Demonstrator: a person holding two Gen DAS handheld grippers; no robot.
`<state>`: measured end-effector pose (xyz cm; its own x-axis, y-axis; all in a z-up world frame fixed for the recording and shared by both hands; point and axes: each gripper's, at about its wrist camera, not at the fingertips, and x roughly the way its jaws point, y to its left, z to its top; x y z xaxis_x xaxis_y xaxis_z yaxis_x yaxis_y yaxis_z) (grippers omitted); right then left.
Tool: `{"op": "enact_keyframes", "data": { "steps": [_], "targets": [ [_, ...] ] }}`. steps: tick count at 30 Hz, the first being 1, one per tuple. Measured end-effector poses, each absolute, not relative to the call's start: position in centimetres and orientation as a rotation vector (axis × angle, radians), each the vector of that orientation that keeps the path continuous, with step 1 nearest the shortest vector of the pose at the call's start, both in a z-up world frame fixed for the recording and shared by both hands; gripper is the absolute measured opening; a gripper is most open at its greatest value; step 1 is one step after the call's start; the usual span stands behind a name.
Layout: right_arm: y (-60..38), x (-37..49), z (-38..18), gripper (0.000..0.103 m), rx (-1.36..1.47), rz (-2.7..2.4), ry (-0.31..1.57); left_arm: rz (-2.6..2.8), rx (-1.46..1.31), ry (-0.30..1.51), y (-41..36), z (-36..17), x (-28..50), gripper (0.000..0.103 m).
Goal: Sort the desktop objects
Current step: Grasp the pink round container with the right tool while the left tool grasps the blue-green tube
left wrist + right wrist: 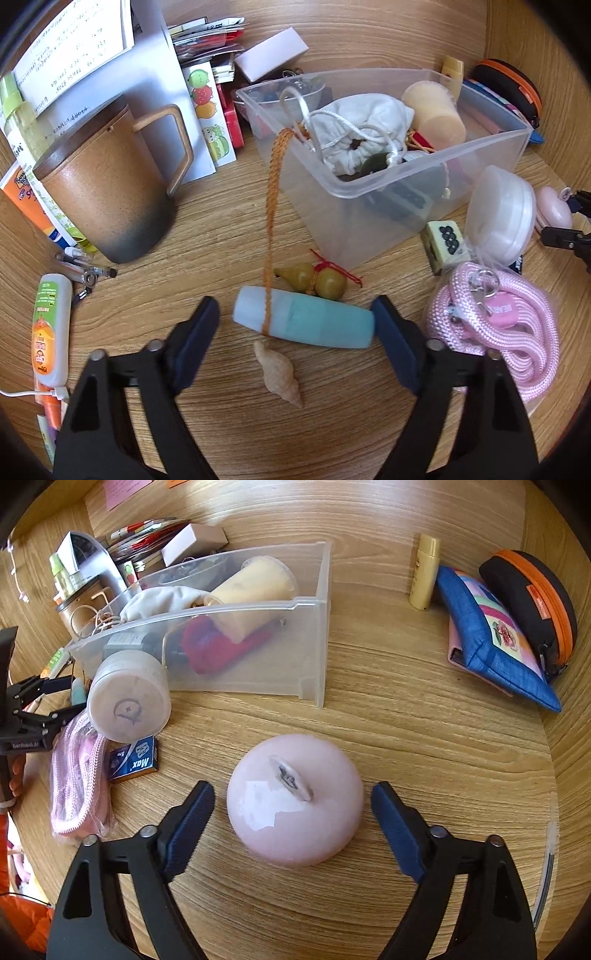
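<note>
Claws both spread wide, nothing gripped. Left claw (pixel 295 325) straddles a teal-and-white tube (pixel 304 320) lying flat on the bench (pixel 229 229), right pad touching the tube's teal end. An orange cord (pixel 274 206) runs from the clear plastic bin (pixel 369 192) over the tube. Seashell (pixel 279 373) sits just below it. Right claw (pixel 293 806) brackets a pink dome-shaped case (pixel 295 801) near the bench's front edge, pads apart from it.
</note>
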<state>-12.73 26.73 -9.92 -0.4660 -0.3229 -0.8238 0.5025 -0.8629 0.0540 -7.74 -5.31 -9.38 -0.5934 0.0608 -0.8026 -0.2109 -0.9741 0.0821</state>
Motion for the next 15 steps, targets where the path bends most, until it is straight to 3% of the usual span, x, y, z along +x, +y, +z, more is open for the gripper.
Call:
{"op": "enact_keyframes", "data": {
  "steps": [7,15],
  "targets": [
    [26.56,-12.53,-9.68,0.060,1.216,-2.339,0.313,2.684,-1.331,0.259,-4.98,-9.28,-7.97,0.073],
    [27.23,-12.69,-9.00,0.060,1.204,-2.319,0.240,2.731,-1.313,0.208,-5.93,-8.56,-7.65,0.073]
  ]
}}
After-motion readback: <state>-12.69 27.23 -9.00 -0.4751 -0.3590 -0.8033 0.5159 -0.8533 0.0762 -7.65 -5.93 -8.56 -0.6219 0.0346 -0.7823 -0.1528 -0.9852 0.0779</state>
